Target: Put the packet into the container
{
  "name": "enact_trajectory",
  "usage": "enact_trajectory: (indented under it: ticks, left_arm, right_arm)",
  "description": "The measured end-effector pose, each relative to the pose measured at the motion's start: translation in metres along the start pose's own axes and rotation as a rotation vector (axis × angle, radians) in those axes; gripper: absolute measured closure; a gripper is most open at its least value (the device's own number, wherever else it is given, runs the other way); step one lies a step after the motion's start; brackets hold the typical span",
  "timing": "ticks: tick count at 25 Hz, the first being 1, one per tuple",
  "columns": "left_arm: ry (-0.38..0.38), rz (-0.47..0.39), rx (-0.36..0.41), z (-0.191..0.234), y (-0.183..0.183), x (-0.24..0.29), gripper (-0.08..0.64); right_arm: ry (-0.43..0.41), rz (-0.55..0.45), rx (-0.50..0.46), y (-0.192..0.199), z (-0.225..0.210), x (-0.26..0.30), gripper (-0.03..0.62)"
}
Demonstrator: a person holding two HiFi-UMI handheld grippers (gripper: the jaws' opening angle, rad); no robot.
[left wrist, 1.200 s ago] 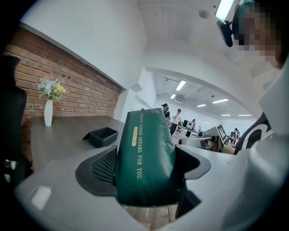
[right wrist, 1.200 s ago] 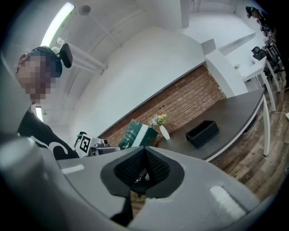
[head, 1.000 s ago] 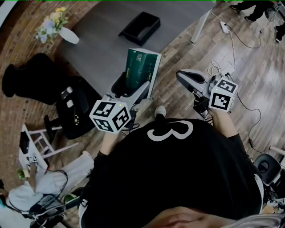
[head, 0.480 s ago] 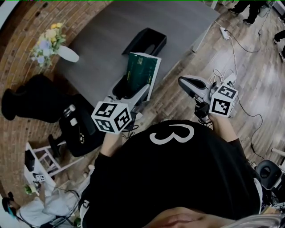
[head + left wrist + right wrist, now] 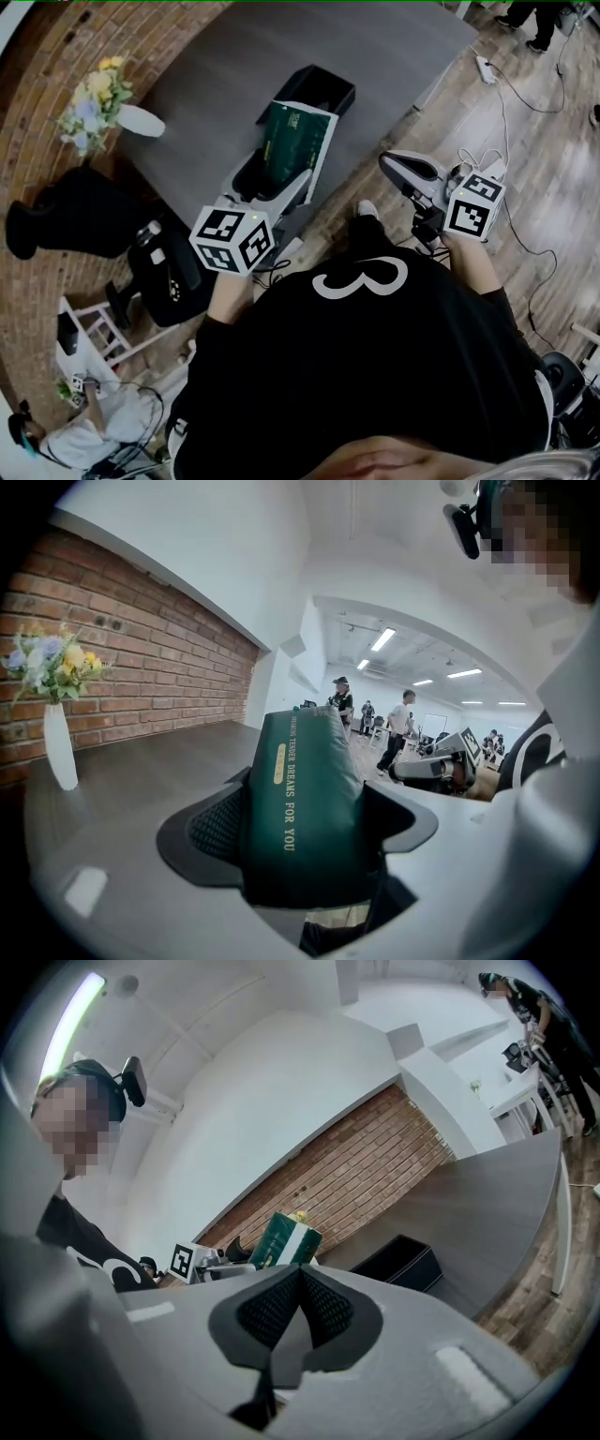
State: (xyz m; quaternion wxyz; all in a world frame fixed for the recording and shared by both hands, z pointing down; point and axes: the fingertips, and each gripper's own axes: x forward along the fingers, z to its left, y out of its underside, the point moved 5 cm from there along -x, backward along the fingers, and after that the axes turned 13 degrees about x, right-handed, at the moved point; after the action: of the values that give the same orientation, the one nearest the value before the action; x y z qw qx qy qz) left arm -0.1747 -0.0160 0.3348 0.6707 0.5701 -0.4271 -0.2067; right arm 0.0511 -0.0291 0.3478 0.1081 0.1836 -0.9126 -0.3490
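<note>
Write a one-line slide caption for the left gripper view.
Left gripper clamps a green packet over a grey table, vase of flowers beside brick wall.

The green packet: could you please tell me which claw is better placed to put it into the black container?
Left. The left claw is shut on the packet, holding it above the table near the container. The right claw is shut, empty and farther off.

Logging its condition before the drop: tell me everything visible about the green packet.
The packet is dark green and puffy, like soft film, with gold print along its length and a white side panel. It is clamped between the left tool's jaws and sticks out beyond them, above the grey table, near the black container but not in it.
</note>
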Motion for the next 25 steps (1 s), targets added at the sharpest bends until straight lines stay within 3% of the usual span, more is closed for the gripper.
enact_trajectory:
  ticks: [12,25]
  left_arm:
    - [-0.035,0.028,0.049,0.039,-0.027,0.067,0.138]
    - [-0.002,0.126,0.133,0.065,-0.016,0.124,0.138]
  right_arm:
    - [-0.046,0.046,0.023,-0.060,-0.060,0.030,0.591]
    - [-0.016,0.062,0.040,-0.091,-0.098,0.034,0.591]
